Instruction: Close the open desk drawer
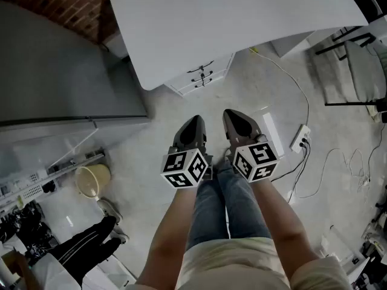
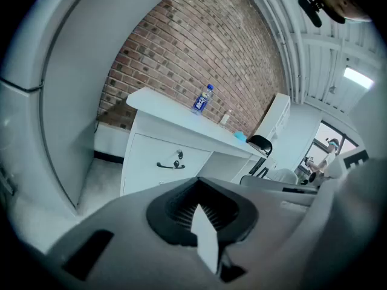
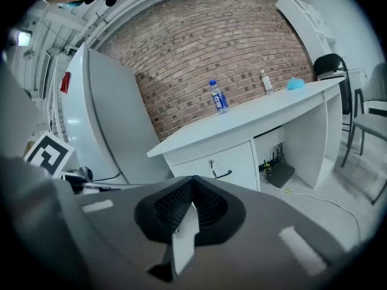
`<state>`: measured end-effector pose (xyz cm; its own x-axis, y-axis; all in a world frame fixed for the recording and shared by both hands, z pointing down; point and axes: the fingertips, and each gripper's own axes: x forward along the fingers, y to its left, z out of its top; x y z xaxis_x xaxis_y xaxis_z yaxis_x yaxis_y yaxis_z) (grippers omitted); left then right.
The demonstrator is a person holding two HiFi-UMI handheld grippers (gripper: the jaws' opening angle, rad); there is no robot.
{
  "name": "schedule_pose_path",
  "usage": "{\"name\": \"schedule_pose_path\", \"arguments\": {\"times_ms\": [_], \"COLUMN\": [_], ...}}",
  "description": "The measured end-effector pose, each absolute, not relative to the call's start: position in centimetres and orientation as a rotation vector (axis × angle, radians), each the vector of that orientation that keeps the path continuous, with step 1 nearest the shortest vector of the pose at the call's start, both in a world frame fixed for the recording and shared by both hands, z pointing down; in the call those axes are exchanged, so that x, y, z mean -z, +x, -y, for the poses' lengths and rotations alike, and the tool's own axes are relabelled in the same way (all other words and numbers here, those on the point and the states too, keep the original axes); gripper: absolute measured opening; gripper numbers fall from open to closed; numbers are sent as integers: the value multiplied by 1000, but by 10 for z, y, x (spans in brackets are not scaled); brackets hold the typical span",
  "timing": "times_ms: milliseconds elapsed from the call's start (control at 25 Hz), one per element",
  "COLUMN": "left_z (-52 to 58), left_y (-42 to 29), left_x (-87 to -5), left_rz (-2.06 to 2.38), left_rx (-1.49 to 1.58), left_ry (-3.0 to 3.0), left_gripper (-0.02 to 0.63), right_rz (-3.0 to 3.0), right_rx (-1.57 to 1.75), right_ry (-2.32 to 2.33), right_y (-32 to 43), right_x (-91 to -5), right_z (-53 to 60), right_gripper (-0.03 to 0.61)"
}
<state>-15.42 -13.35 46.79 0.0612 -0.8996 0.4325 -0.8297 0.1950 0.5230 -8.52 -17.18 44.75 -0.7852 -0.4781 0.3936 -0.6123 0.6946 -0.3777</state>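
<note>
The white drawer with a black bar handle (image 1: pixel 201 77) sits under the white table's (image 1: pixel 242 23) near-left corner, its front showing past the edge; how far out is hard to tell. Well short of it, the left gripper (image 1: pixel 195 122) and right gripper (image 1: pixel 233 115) hang side by side, jaws together, empty. The best move looks like a flat press on the front beside the handle, straight in.

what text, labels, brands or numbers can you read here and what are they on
No text here is legible.
Bottle, blue label: print too small and blurred to read.
Red tag on the grey cabinet: too blurred to read.
Left marker cube and right marker cube: black square patterns only, no letters or numbers.
</note>
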Motion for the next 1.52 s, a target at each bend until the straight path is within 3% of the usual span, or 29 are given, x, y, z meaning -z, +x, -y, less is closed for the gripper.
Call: {"name": "schedule_pose_path", "arguments": {"times_ms": [760,1520], "left_z": [87,42], "left_y": [-94,-55], "left_x": [-348,-280], "left_rz": [1629,1593], "left_rx": [89,55], "left_ry": [1791,1876], "left_gripper": [-3,-3], "right_rz": [2675,2769], "right_rx": [-670,-588], "right_ry": [846,720], "right_y": [-36,2], "right_x": [-324,-245], "right_z": [114,60], "right_gripper": [2,2]}}
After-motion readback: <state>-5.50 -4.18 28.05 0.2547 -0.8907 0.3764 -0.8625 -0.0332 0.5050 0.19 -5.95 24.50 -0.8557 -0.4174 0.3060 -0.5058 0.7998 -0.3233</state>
